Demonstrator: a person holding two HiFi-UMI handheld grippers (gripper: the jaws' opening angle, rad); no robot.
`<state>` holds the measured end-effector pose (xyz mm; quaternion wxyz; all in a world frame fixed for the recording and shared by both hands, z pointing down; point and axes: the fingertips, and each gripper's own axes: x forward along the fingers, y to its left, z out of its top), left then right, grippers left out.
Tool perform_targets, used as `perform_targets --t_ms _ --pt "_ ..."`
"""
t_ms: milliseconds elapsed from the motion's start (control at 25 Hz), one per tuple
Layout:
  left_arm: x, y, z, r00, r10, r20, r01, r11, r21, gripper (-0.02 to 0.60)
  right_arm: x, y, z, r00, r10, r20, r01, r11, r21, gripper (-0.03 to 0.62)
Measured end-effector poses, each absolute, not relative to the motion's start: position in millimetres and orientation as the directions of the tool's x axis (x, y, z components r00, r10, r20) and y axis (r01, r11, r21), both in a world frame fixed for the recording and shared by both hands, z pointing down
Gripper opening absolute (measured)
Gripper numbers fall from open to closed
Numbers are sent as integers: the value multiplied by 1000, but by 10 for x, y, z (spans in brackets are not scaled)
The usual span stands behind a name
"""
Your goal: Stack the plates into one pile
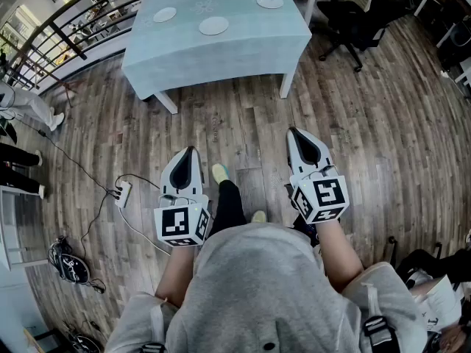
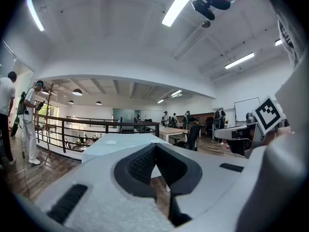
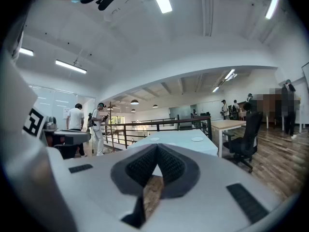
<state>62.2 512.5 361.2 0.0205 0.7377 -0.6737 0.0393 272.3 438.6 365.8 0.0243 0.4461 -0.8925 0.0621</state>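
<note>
Three plates [image 1: 213,26] only, small and well apart on far table [image 1: 221,57], its far edge cut off; near, left gripper [image 1: 189,153] and right gripper [image 1: 296,133] pressed together, pinching nothing.

The person holds both grippers out in front of the body at about waist height, forearms bent forward. The left gripper [image 1: 187,155] points ahead and roughly level, its jaws closed tip to tip with nothing between them. The right gripper [image 1: 298,135], well apart to the right, points ahead with a slight downward tilt, jaws likewise together and empty.
</note>
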Motion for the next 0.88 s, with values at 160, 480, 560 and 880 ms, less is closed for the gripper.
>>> perform_targets --t_ms 160,480,560,880 --pt "576 5006 3644 100 -991 91 -994 -103 -28 17 2636 4308 3707 -594 -797 107 -804 587 -93 26" --pt "410 4679 3757 104 -987 120 -994 -106 -13 17 2374 3974 3783 -613 -780 128 -790 606 -95 26" --pt "333 4537 3792 110 -986 129 -994 -111 -3 17 2293 3837 3818 -610 -781 138 -793 602 -96 26" --pt "36 3839 3921 121 -975 185 -993 -121 10 17 1931 3173 3927 -629 -759 170 -777 618 -117 26"
